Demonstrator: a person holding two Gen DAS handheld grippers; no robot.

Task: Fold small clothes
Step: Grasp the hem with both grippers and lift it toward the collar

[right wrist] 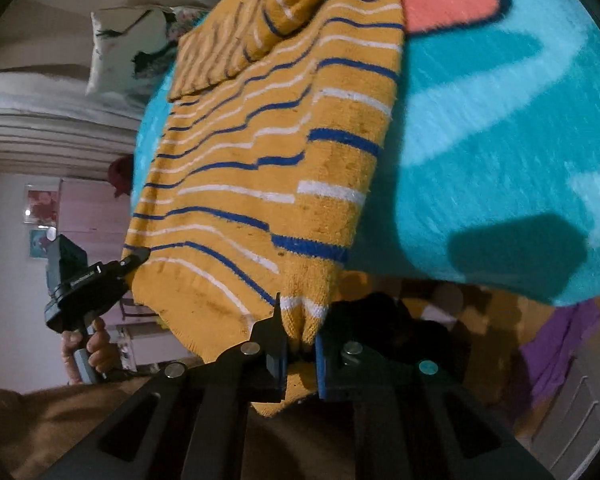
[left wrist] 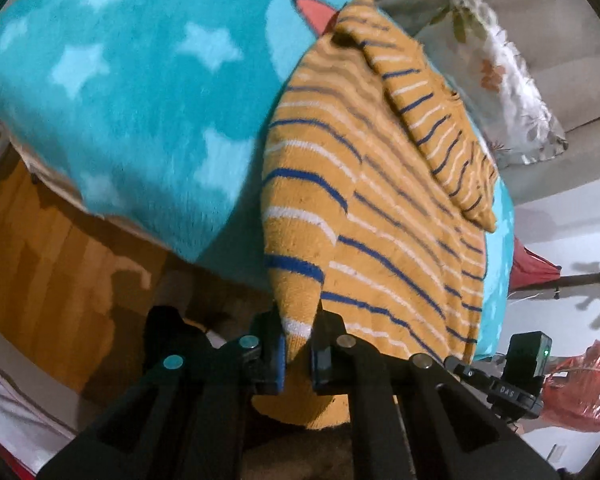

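On the bed, a turquoise fleece blanket (left wrist: 120, 92) with pale stars is spread out, and on it lies a small mustard-yellow sweater (left wrist: 380, 220) with blue and white stripes. In the left wrist view the sweater runs from the upper centre of the frame down to the lower centre, one striped sleeve (left wrist: 440, 132) folded over its body toward the upper right. The left gripper (left wrist: 296, 344) is clamped tight on the near corner of the sweater's hem, the knit bunched between its blue pads (left wrist: 279, 360). In the right wrist view the right gripper (right wrist: 301, 344) is likewise closed hard on the other near corner of the hem, with a puckered fold of yellow cloth pinched between its pads. The hem hangs over the blanket's edge toward the grippers. At the left of that frame a hand (right wrist: 88, 348) grips the handle of the left gripper, whose tip touches the sweater's edge. A coral-pink shape (right wrist: 448, 0) printed on the blanket sits at the upper right, just beside the sweater's shoulder. A flowered pillow (left wrist: 500, 76) lies beyond the sweater at the upper right of the left wrist view, and wooden floor (left wrist: 40, 260) shows at the lower left.
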